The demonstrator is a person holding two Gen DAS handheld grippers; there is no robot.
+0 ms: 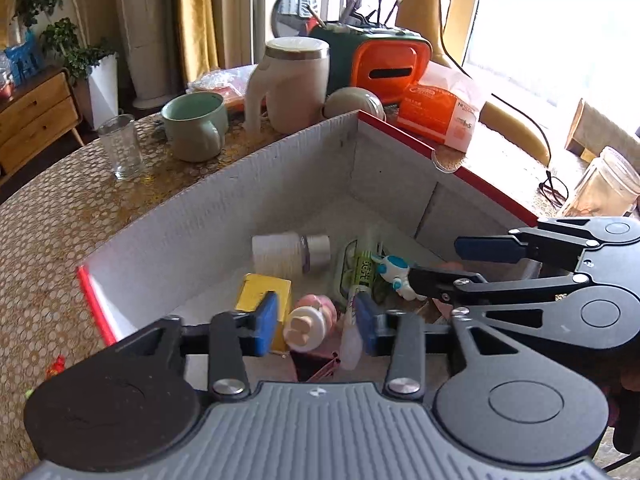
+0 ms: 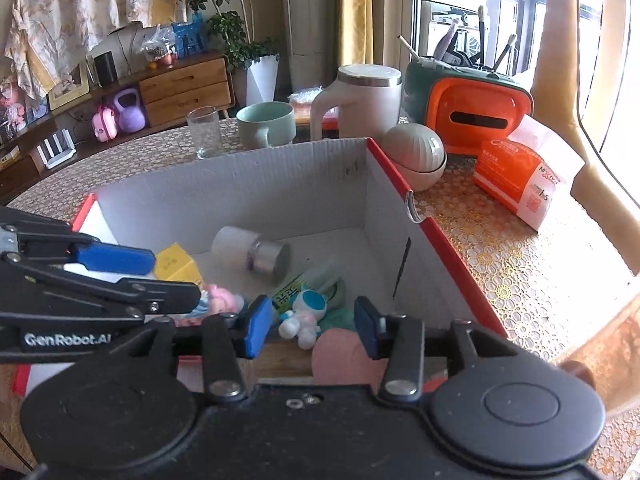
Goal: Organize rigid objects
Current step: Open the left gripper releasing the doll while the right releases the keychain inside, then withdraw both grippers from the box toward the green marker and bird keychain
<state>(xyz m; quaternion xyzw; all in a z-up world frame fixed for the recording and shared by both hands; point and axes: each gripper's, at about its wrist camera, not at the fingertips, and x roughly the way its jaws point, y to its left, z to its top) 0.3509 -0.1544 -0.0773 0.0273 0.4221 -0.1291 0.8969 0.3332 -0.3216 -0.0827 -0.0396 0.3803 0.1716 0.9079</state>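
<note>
The round table [image 2: 520,264], covered by a gold floral-patterned cloth, carries a red-edged white cardboard box [image 2: 248,188], a clear drinking glass [image 2: 204,132], a pale green ceramic mug [image 2: 266,124], a white lidded jug [image 2: 368,100], an orange tissue holder [image 2: 476,116] and an orange packet [image 2: 516,180].

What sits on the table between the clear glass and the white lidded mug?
The green mug stands between the clear glass and the white lidded mug, behind the box; both wrist views show it.

A lived-in home: wooden dresser [image 2: 184,90], potted plants [image 2: 236,36], gold curtains [image 1: 196,16], mugs [image 1: 196,124] on a patterned table [image 1: 60,208].
</note>
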